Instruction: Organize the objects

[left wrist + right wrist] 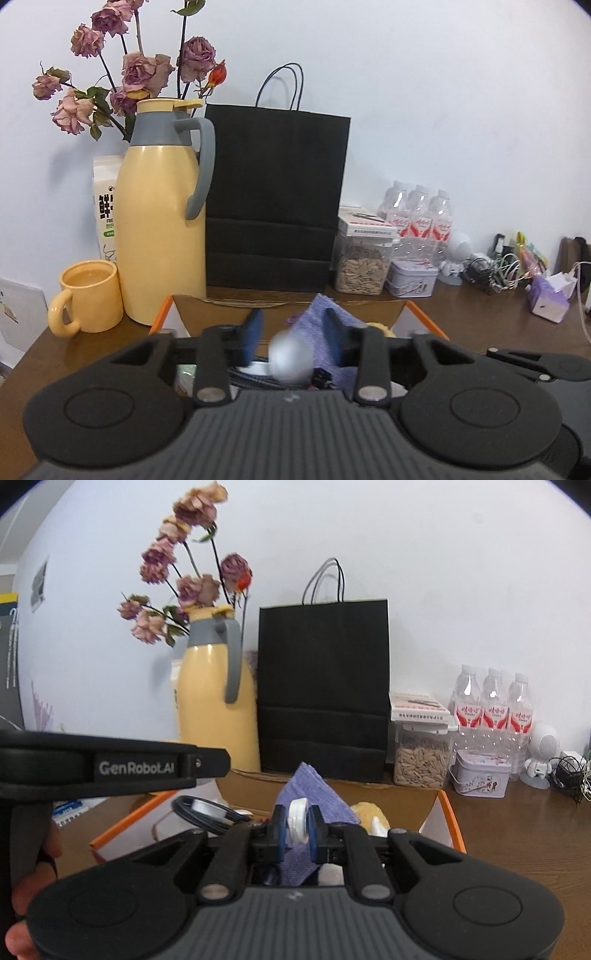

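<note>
Between your right gripper's (298,830) blue fingers (279,830) sits a small white disc (297,825), held on edge with both pads pressed against its flat faces, so that hand is closed on it above the open cardboard box (402,801). It looks like hard plastic: light, stiff and smooth, so I would expect it to slip or twist if the squeeze eases; holding it across the flat faces near the middle, as you have it, seems the safest place. Behind the disc a purple cloth (314,794) stands up out of the box, soft and floppy, and it would be best pinched at a fold. Your left gripper (293,332) stands open over the same box, its fingers (253,328) apart with nothing pressed between them; a blurred pale round thing (290,354) shows in the gap, but I cannot tell what it is or whether it touches either pad. A coiled black cable (207,814) lies in the box just left of your right hand, and something yellow and fuzzy (369,812) lies to the right of the cloth. Beyond the box, on the wooden counter (480,325), stand a yellow jug (162,229) with a yellow mug (88,295) beside it, a black paper bag (277,203), a jar of seeds (364,258), a small tin (412,278) and three water bottles (419,214).
</note>
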A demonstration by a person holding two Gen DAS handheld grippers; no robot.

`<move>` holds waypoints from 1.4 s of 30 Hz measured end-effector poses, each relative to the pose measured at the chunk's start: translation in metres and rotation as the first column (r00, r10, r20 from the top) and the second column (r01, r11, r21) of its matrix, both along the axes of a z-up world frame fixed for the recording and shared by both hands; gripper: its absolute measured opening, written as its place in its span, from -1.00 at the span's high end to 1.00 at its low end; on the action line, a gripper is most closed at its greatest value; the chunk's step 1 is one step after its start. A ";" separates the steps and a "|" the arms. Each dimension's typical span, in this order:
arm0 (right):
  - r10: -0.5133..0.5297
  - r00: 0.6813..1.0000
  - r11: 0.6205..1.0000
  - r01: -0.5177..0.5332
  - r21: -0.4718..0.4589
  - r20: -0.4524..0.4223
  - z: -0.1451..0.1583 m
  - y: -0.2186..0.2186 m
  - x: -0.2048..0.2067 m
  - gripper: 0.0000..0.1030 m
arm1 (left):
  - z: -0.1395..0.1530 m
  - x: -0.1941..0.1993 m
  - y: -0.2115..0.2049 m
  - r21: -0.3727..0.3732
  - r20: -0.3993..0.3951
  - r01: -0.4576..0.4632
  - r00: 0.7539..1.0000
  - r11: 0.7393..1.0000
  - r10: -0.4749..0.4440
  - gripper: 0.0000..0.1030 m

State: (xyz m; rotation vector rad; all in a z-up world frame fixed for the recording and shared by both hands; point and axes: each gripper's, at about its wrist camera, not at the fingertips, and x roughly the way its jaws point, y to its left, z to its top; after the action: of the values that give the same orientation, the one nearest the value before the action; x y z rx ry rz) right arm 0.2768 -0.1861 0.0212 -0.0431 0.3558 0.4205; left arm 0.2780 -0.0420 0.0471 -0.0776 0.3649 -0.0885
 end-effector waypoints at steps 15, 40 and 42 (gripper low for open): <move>-0.089 0.996 0.996 0.089 -0.019 -0.024 -0.001 -0.010 0.001 -1.00 | 0.004 -0.027 0.026 0.018 0.016 -0.064 0.998 0.998 0.063 -1.00; -0.059 0.990 0.998 0.059 -0.005 -0.131 0.016 -0.037 -0.166 -1.00 | -0.020 -0.188 0.057 0.001 -0.171 -0.063 0.983 0.998 0.063 -1.00; -0.065 0.987 0.998 0.064 -0.009 -0.149 0.011 -0.038 -0.166 -1.00 | -0.024 -0.191 0.056 -0.003 -0.184 -0.062 0.981 0.998 0.061 -1.00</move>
State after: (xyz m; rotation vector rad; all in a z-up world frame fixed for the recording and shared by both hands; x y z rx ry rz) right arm 0.1104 -0.2245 0.0324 -0.0040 0.5041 0.3596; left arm 0.0869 0.0144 0.0229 -0.1059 0.5462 -0.0216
